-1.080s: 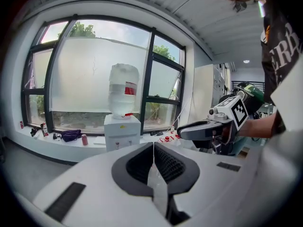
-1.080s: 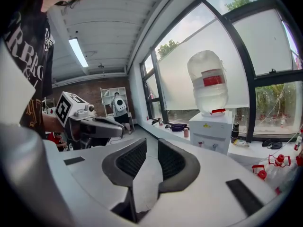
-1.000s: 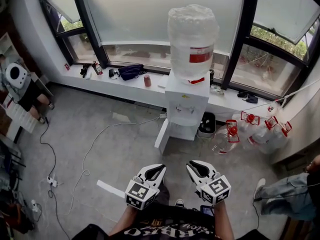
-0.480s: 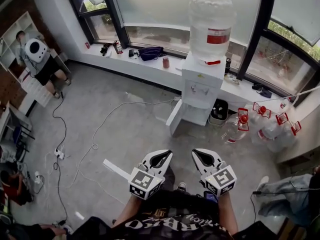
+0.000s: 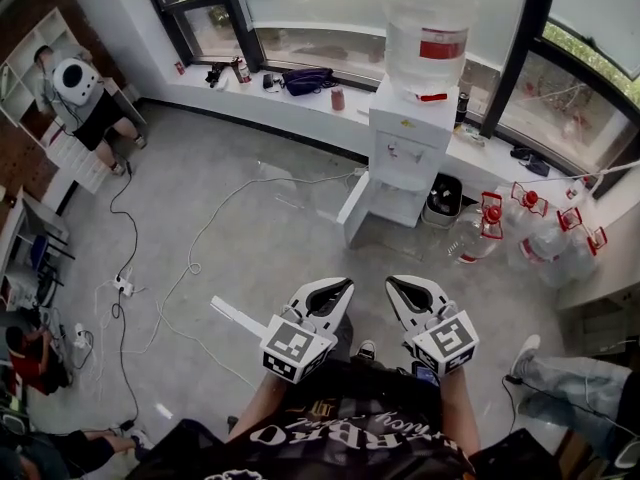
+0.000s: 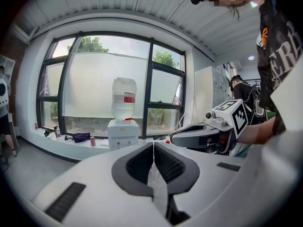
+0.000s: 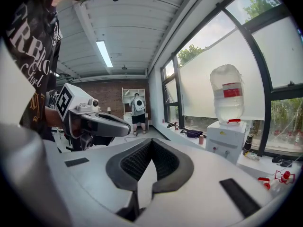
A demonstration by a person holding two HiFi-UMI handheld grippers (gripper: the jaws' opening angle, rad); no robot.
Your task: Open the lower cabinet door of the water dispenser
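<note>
The white water dispenser (image 5: 408, 153) stands against the window sill with a big clear bottle (image 5: 430, 23) on top. Its lower cabinet door (image 5: 354, 211) is swung open to the left. Both grippers hover low in front of the person's body, well short of the dispenser, with bare floor between. My left gripper (image 5: 340, 288) is shut with nothing in it; its pads meet at the tip (image 6: 153, 144). My right gripper (image 5: 398, 286) is also shut and empty (image 7: 151, 141). The dispenser shows far off in the left gripper view (image 6: 122, 135) and in the right gripper view (image 7: 227, 143).
Several empty bottles with red handles (image 5: 540, 233) lie right of the dispenser, next to a black bin (image 5: 440, 196). Cables (image 5: 200, 258) run across the grey floor. A person (image 5: 80, 93) sits at the far left; another person's leg (image 5: 560, 388) is at the lower right.
The head view has drawn back: the dispenser now sits higher and farther right, with more floor before it. Both grippers stay low and side by side near the body.
</note>
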